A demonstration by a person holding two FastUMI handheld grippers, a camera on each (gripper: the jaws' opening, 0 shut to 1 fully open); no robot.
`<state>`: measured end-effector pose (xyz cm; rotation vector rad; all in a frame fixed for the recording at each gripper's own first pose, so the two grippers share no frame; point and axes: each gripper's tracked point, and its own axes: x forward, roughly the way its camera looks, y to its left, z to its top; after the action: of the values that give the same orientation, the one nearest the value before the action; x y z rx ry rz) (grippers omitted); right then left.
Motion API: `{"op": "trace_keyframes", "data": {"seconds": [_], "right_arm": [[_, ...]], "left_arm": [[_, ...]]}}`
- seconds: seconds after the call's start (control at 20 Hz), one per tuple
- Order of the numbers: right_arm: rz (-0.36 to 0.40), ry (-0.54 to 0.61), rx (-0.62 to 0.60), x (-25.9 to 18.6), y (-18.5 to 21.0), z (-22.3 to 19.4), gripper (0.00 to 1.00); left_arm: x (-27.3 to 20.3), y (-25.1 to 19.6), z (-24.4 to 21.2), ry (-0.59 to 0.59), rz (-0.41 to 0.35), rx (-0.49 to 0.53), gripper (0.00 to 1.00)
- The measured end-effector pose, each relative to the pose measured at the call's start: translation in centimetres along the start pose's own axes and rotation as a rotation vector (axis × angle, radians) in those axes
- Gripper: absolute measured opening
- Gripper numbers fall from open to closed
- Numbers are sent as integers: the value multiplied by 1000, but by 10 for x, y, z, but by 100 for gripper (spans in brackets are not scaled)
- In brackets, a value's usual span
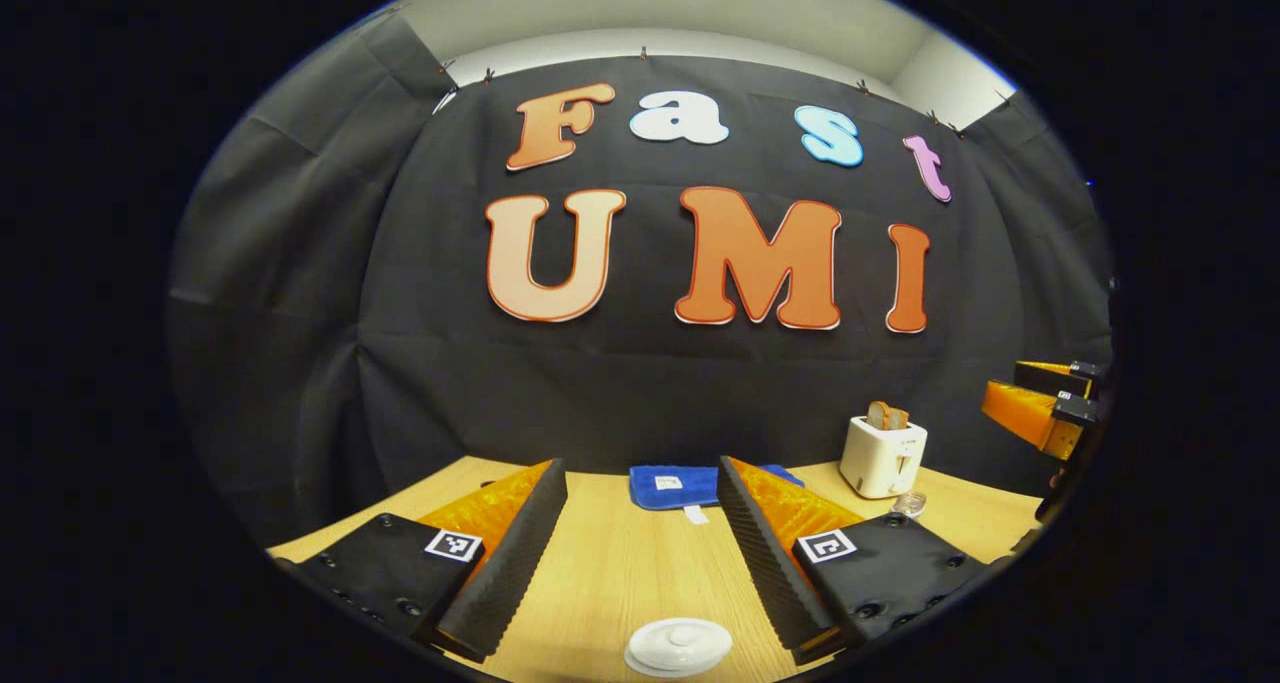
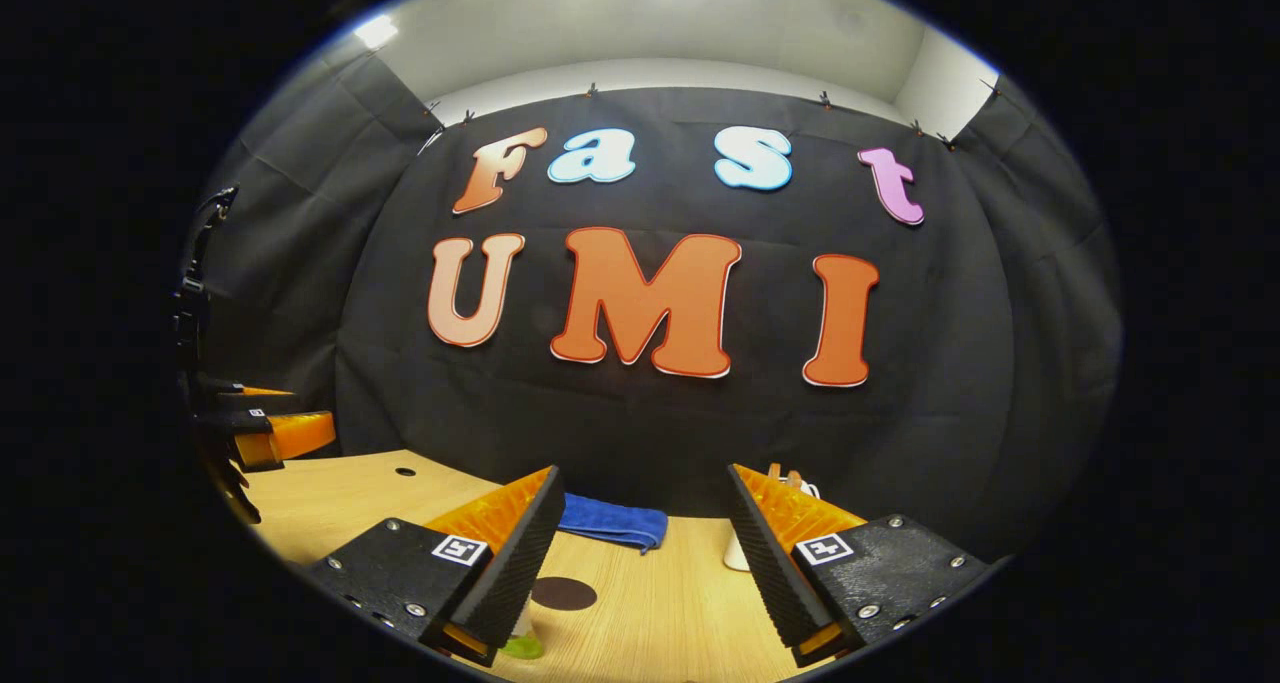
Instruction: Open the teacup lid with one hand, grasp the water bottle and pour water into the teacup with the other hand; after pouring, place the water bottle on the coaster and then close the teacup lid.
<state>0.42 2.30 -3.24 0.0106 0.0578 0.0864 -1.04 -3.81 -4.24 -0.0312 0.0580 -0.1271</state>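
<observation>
In the left gripper view, the white round teacup lid lies low between the fingers of my left gripper, which stands open above it without touching it. The cup under the lid is hidden. In the right gripper view, my right gripper is open with nothing held. The dark round coaster lies on the table just right of its left finger. A small green and clear part, possibly the water bottle's top, peeks out under that finger. Each gripper also shows in the other's view: the right gripper and the left gripper.
A folded blue cloth lies at the back of the wooden table. A white toaster with bread stands at the back right, a small clear object before it. The tabletop has a small hole.
</observation>
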Motion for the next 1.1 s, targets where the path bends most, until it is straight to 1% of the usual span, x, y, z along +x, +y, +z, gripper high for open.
{"op": "trace_keyframes", "data": {"seconds": [0.05, 0.15, 0.2, 0.35, 0.5, 0.55, 0.85, 1.1], "right_arm": [[9, 23, -2, -1, 1, -12, 96], [27, 61, -6, -3, 5, -28, 96], [39, 74, -6, -4, 9, -35, 96], [97, 112, 10, -8, 23, -54, 96], [137, 154, 6, -15, 32, -74, 96], [146, 165, 2, -18, 34, -79, 97], [211, 203, -18, -28, 52, -102, 97], [249, 235, -24, -27, 66, -114, 96]], "left_arm": [[-1, -1, -8, 13, -2, 7, 99], [-1, 6, -18, 27, 22, 50, 99], [-2, 5, -22, 27, 17, 63, 99], [-3, -7, -45, 59, -28, 52, 99], [-5, -10, -69, 103, -39, 59, 98], [-5, -11, -76, 123, -42, 67, 99], [-5, -19, -120, 226, -88, 80, 99], [-2, -23, -149, 294, -100, 96, 98]]}}
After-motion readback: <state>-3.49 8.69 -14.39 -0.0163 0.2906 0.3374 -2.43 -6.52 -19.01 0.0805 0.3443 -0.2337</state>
